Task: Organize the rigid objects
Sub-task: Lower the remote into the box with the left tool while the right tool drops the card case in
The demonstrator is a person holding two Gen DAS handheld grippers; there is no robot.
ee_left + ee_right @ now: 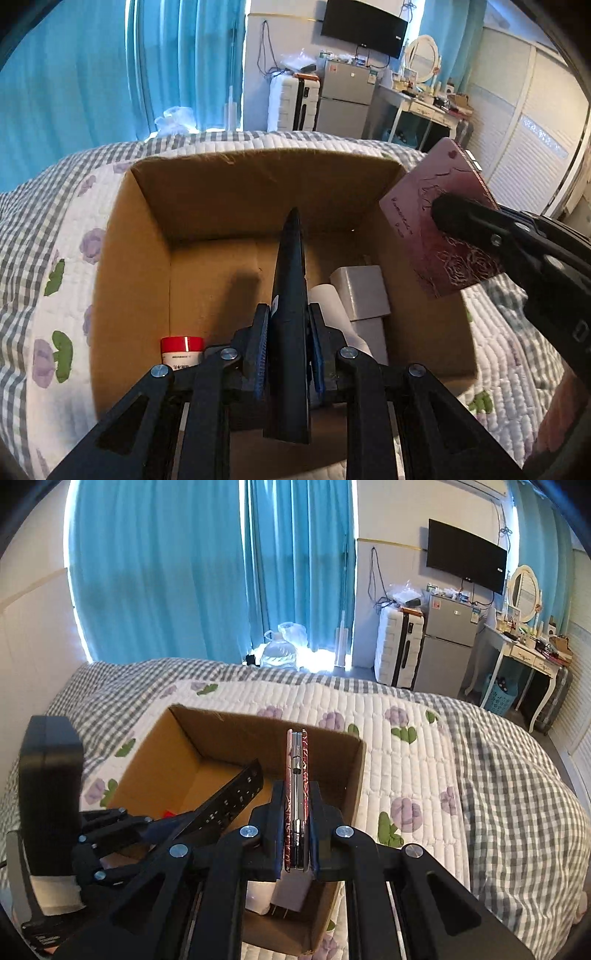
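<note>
An open cardboard box [207,192] stands on the bed; it also shows in the right wrist view [229,734]. My left gripper [290,332] is shut on a black remote control [291,266], held edge-up over the box. The remote also shows from the side in the right wrist view [229,801]. My right gripper [297,812] is shut on a flat pink and red patterned case [297,771], held over the box's right side. In the left wrist view the case [439,221] hangs above the box's right wall.
Inside the box lie a red-capped jar [182,350], a white block [360,291] and a white roll [328,306]. The quilted floral bedspread [406,746] surrounds the box. A fridge [448,642], suitcase [397,650] and dressing table [528,650] stand beyond the bed.
</note>
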